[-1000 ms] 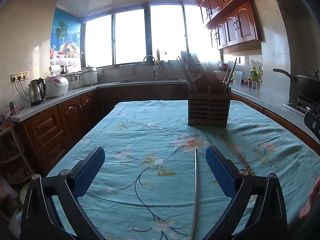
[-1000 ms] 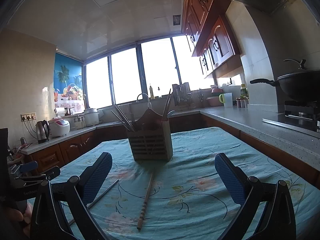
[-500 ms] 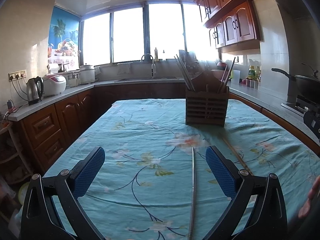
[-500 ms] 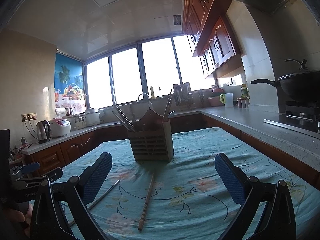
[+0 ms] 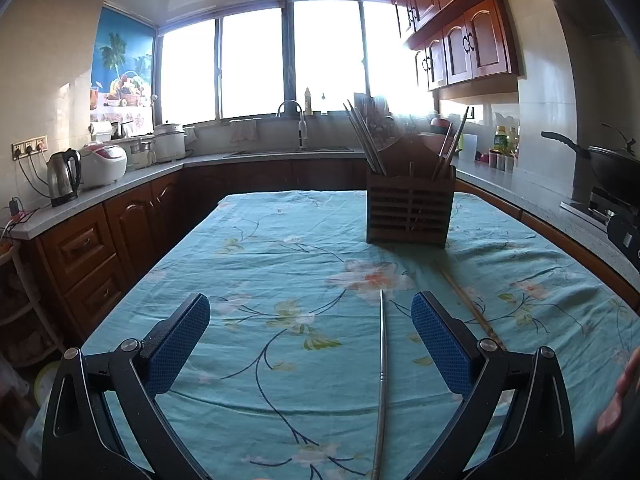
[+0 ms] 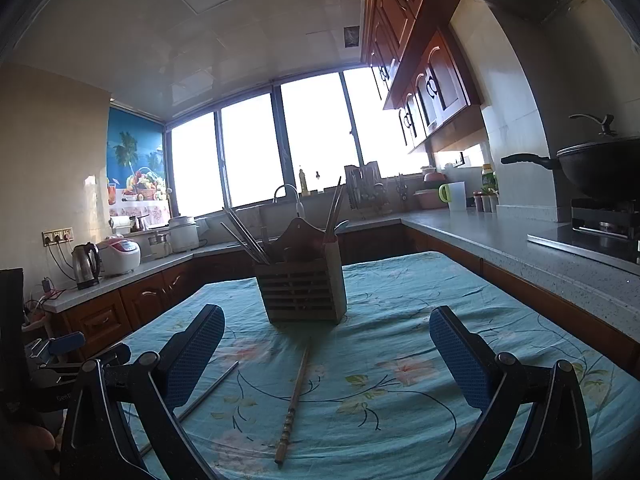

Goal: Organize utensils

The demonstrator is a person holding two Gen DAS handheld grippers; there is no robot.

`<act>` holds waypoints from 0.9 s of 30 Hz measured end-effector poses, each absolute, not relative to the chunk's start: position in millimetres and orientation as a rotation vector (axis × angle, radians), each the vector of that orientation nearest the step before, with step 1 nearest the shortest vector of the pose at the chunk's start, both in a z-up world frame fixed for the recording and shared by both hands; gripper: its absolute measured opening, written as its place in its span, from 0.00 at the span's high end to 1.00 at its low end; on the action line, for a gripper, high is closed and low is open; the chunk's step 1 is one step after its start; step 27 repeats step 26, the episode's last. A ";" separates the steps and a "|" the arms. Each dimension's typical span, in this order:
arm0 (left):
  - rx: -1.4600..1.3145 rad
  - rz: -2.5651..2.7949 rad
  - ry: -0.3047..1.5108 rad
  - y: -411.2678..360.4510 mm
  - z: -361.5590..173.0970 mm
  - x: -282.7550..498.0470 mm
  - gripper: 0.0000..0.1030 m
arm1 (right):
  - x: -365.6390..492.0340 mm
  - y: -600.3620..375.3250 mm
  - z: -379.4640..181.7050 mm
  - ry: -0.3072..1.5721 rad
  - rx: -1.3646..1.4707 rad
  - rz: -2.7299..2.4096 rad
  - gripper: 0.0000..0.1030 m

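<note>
Two grippers hover over the table, both spread wide and holding nothing: the left gripper point(image 5: 310, 334) has a metal chopstick point(image 5: 382, 368) lying between its fingers, close to the right-hand pad, and the right gripper point(image 6: 326, 340) frames a wooden chopstick point(image 6: 294, 392) that lies on the flowered tablecloth point(image 6: 400, 300) pointing toward the holder. Both sticks lie flat on soft cloth, so a likely failure is that the pads close above a stick and miss it, or pinch a fold of cloth with it and drag the cloth. The metal one looks smooth and thin; gripped off-centre it could swing down or slip out on the lift. Beyond them the wooden holder point(image 5: 410, 210) stands upright, with chopsticks already leaning out of both sides; a stick brought in at a slant could catch on those or on the rim, or nudge the holder across the cloth. The grippers work close together, so they may collide.
</note>
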State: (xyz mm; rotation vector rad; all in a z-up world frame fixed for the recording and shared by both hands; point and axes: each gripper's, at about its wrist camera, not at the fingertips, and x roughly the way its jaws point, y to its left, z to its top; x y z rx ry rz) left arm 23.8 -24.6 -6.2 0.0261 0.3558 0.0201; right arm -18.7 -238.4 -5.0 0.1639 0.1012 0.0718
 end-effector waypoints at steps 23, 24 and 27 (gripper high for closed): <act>0.011 0.009 0.375 -24.3 -9.6 29.2 0.00 | -16.1 -240.2 -7.5 0.108 0.166 0.065 0.00; 0.011 0.008 0.378 -24.4 -10.0 29.8 0.00 | -15.9 -240.7 -7.8 0.110 0.166 0.064 0.00; 0.009 0.005 0.384 -24.7 -11.1 30.5 0.00 | -15.1 -240.9 -8.4 0.116 0.167 0.062 0.00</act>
